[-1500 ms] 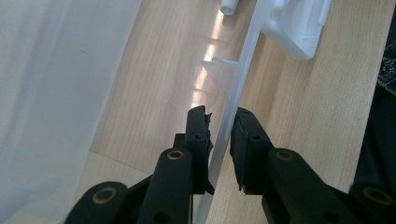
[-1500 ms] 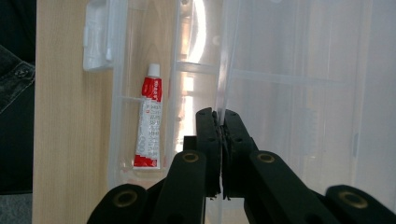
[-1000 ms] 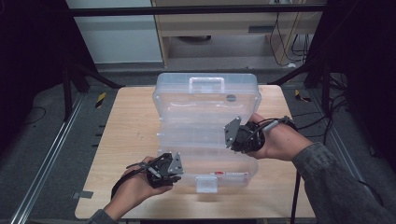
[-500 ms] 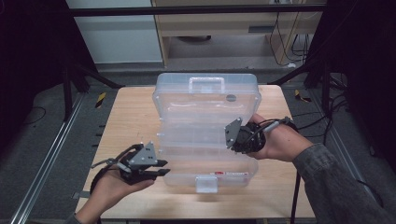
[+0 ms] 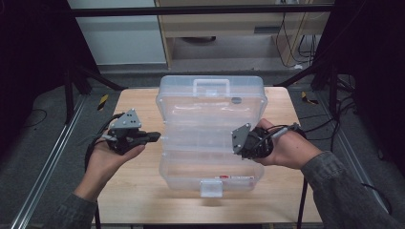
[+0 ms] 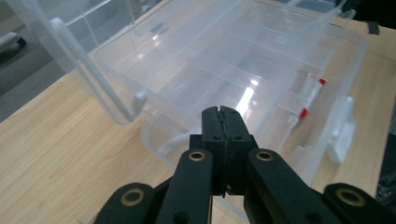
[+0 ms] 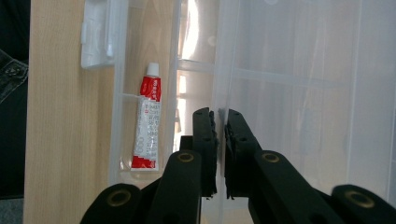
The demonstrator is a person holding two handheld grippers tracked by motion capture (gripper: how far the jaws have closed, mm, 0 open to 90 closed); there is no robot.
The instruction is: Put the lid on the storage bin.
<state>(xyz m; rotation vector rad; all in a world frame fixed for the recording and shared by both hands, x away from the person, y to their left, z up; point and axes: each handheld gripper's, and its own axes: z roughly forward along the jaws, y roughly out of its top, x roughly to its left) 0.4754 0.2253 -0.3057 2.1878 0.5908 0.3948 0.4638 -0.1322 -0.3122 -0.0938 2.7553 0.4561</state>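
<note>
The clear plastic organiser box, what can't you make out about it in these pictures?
- Print on the red and white tube: too small in the right gripper view.
- Right gripper: whether it pinches a divider wall, blurred by glare.
- Box near-right corner, high view: hidden by the right hand.

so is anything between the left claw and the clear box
Nothing visible. In the high view the left claw sits just off the left edge of the clear box, over bare table. Its own view shows its shut jaws pointing straight at the box wall.
</note>
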